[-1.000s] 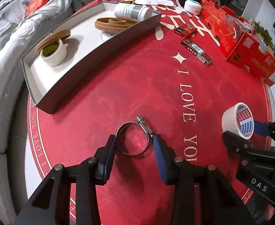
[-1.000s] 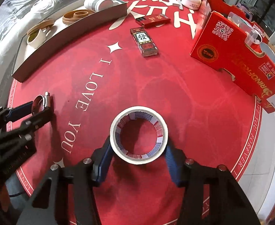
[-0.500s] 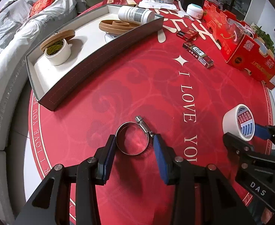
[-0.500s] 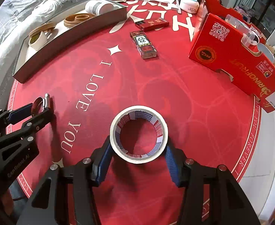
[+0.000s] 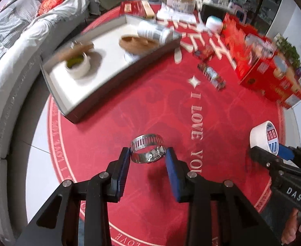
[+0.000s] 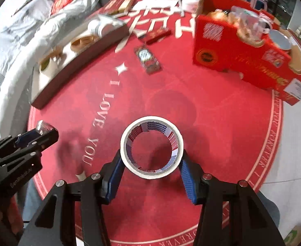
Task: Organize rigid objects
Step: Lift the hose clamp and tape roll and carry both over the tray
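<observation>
My left gripper (image 5: 147, 156) has just closed its jaws onto the hose clamp (image 5: 147, 151), which lay flat a second ago and now hangs tilted off the red mat (image 5: 119, 127). My right gripper (image 6: 151, 165) pinches the white tape roll (image 6: 152, 146), apparently lifted too. "I LOVE YOU" runs toward twelve o'clock; the tray (image 5: 117, 86) sits at eleven.

Home living room: sofa (image 5: 11, 65) beside red table (image 5: 150, 112).
</observation>
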Available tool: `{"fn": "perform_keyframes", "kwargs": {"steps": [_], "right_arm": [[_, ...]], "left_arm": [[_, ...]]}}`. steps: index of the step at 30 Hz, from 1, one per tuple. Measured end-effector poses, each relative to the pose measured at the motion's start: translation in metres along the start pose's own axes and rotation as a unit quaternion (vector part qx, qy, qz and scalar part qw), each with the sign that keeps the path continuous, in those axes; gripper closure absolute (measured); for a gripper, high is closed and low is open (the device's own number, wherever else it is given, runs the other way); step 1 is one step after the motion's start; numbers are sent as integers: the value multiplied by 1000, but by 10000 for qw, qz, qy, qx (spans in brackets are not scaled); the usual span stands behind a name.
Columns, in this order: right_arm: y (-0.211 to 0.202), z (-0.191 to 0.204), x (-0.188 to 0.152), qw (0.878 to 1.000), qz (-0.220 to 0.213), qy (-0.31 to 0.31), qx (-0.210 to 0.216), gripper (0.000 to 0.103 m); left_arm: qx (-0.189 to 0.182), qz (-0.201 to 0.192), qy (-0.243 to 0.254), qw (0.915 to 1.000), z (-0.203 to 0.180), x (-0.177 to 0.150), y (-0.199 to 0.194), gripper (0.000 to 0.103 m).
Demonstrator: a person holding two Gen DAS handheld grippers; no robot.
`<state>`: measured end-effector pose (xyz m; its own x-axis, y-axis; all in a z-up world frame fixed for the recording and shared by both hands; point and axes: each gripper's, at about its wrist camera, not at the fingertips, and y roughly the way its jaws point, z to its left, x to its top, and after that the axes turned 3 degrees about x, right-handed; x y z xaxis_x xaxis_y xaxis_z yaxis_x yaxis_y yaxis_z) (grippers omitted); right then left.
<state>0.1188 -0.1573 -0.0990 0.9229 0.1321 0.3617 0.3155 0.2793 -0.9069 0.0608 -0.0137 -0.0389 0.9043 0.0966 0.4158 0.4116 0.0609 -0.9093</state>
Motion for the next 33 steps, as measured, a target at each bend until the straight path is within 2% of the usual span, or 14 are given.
{"fn": "perform_keyframes", "kwargs": {"steps": [8,10,15,26,33], "right_arm": [[-68,5,14,9972,-663,199,300,50],[-84,8,14,9959,-816,198,338,50],[-100,17,12,9942,-962,277,402,50],[-140,33,8,9878,-1436,270,536,49],[-140,56,30,9886,-1446,103,404,49]], "left_arm": [[-141,-743,-74,9971,23,14,-65,64],[-188,-818,-119,9964,29,14,-73,64],[-347,-1009,-215,9941,41,10,-90,64],[-174,-1516,-225,9880,47,7,-142,64],[-304,-1650,-427,9849,70,30,-137,64]]}}
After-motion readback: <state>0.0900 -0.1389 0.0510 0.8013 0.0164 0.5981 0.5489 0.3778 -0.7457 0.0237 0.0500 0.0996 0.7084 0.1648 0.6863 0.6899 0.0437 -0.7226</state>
